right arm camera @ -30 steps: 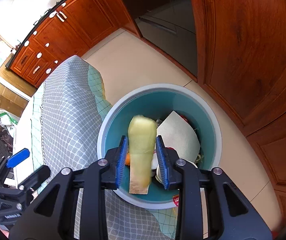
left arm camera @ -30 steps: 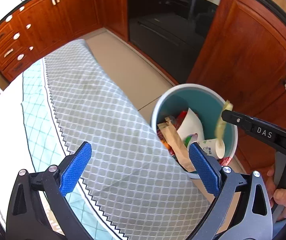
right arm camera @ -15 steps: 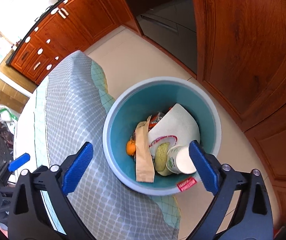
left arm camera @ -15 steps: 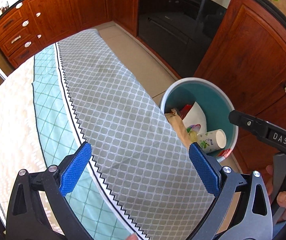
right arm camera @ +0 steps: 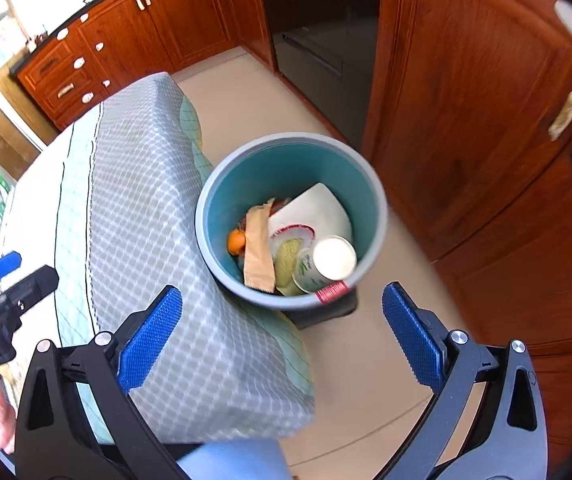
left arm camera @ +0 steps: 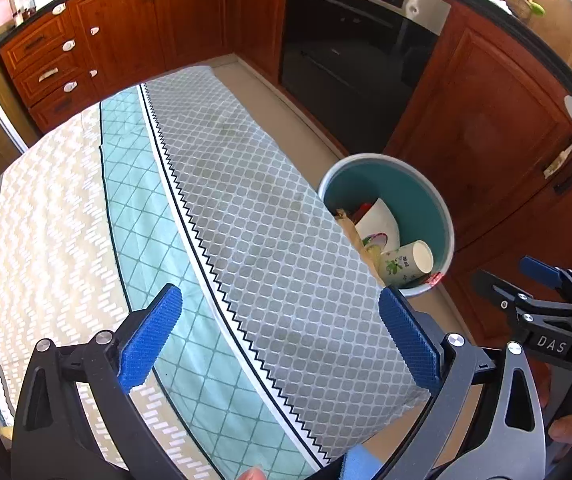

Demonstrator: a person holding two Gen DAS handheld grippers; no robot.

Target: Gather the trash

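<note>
A teal bin (right arm camera: 370, 168) stands on the floor beside the cloth-covered table (right arm camera: 137, 200). Inside it lie a paper cup (right arm camera: 326, 262), a white plate (right arm camera: 318, 212), a brown paper bag (right arm camera: 257, 248), a yellow-green wrapper (right arm camera: 288, 254) and an orange (right arm camera: 235, 240). My right gripper (right arm camera: 281, 292) hangs above the bin's near rim, its jaws opening wide with nothing between them. My left gripper (left arm camera: 278, 292) is open and empty over the grey-patterned cloth (left arm camera: 245, 220), to the left of the bin (left arm camera: 406, 184). Each gripper shows at the edge of the other's view.
Red-brown wooden cabinets (left arm camera: 125, 24) and a black oven (left arm camera: 346, 48) line the far side, and a tall cabinet door (right arm camera: 466, 100) stands right of the bin. Beige floor tiles (right arm camera: 366, 360) surround the bin. A hand (right arm camera: 1, 420) grips the left tool's handle.
The right gripper opened and the yellow-green wrapper dropped into the bin. Both grippers then rose and drew back, so the bin looks smaller and more of the table shows.
</note>
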